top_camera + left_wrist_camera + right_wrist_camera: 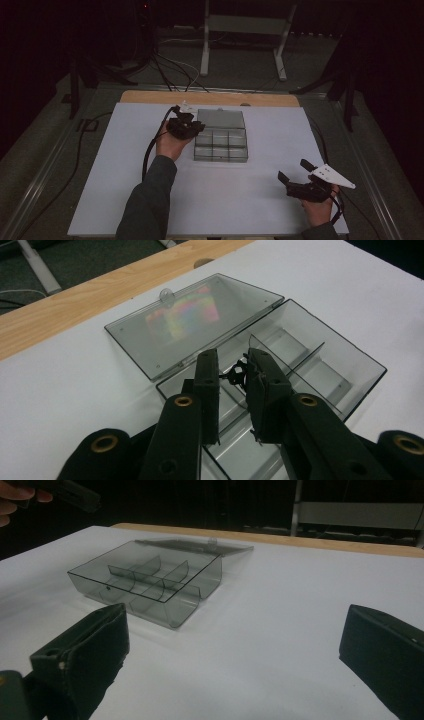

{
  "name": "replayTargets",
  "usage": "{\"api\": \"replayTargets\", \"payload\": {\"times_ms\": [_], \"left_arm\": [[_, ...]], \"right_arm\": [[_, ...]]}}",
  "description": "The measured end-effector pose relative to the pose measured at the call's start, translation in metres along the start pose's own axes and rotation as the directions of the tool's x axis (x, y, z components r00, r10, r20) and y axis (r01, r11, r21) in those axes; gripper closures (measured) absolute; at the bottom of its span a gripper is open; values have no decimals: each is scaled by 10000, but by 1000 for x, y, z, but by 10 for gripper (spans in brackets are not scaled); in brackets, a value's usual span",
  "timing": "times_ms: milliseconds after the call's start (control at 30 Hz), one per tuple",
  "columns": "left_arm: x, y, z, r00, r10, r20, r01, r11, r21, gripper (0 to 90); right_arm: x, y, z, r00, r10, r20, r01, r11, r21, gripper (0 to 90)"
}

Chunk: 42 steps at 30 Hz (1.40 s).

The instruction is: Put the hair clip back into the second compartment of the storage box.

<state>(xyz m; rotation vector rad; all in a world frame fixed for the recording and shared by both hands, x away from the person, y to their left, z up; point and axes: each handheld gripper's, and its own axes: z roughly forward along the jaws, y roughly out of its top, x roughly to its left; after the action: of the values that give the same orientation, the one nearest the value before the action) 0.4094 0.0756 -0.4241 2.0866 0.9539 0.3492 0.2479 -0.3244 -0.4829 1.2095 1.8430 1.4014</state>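
Left gripper (234, 371) clamped on a small black part (239, 374), held over the near-left compartment of the clear box (221, 144), lid flat open behind. Right gripper (296, 171) jaws wide apart, nothing between them, well right of the box on the white table (260, 200).

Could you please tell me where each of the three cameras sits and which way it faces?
High view: above the person's side, looking forward and down on the table; forearms and both grippers show.
Left gripper view: on the left gripper, facing the clear box.
Right gripper view: on the right gripper, looking level across the table.
All share the clear box.
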Motion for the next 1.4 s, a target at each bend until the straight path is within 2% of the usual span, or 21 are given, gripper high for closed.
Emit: {"api": "replayTargets", "payload": {"times_ms": [500, 933, 1400], "left_arm": [[-3, 4, 15, 9998, -161, 125, 162, 9999, -47, 778], [-10, 11, 28, 9996, -180, 208, 181, 9998, -38, 779], [-17, 12, 38, 9987, -375, 333, 378, 9992, -101, 779]], "right_arm": [[-1, 0, 0, 10000, 87, -4, -87, 10000, -41, 0], [-2, 0, 0, 9999, 141, -27, -141, 9999, -87, 0], [-2, 1, -1, 9998, 185, 3, -185, 9997, -134, 0]]}}
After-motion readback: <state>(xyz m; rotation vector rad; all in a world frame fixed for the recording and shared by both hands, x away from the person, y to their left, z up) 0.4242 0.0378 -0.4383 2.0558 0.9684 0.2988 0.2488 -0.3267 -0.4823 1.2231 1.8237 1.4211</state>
